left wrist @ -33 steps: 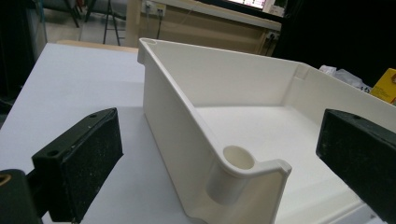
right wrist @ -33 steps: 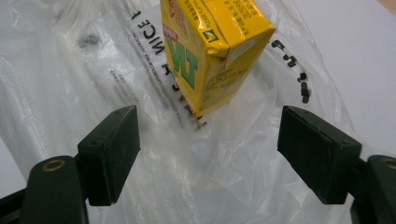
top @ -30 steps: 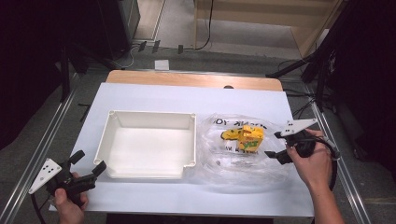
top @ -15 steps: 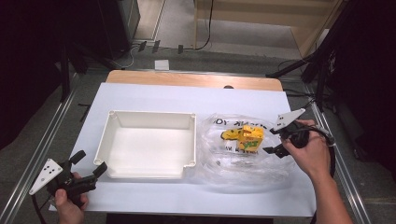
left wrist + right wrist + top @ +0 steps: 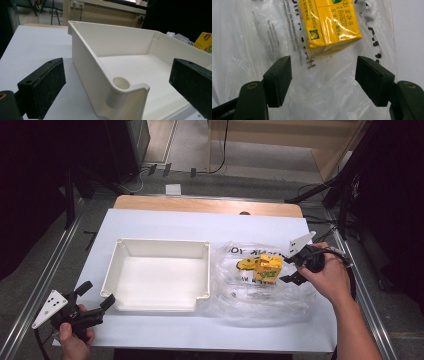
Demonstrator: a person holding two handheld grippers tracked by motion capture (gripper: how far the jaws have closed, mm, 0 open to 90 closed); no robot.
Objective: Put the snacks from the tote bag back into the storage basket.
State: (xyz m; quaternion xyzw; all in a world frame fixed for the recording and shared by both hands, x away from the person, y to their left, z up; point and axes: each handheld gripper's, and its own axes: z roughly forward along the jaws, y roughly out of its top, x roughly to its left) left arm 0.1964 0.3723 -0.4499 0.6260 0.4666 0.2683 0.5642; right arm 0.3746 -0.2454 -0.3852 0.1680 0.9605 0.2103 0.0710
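A yellow drink-carton pack (image 5: pixel 261 267) (image 5: pixel 329 22) lies on a clear plastic bag (image 5: pixel 260 290) (image 5: pixel 249 37) spread over the white table, right of a white tray (image 5: pixel 159 275) (image 5: pixel 120 55). My right gripper (image 5: pixel 291 267) (image 5: pixel 323 80) is open, just right of the pack and pointing at it, with only bag film between its jaws. My left gripper (image 5: pixel 95 301) (image 5: pixel 117 85) is open at the table's front left, its jaws straddling the tray's near corner post without touching it. The yellow pack (image 5: pixel 203 41) peeks past the tray's far wall in the left gripper view.
The white sheet (image 5: pixel 200 227) covers most of a wooden table (image 5: pixel 205 205). Metal rails run along both sides, with cables and stands on the floor behind. The tray holds nothing.
My right gripper has moved forward and left toward the yellow pack. The left gripper has stayed in place.
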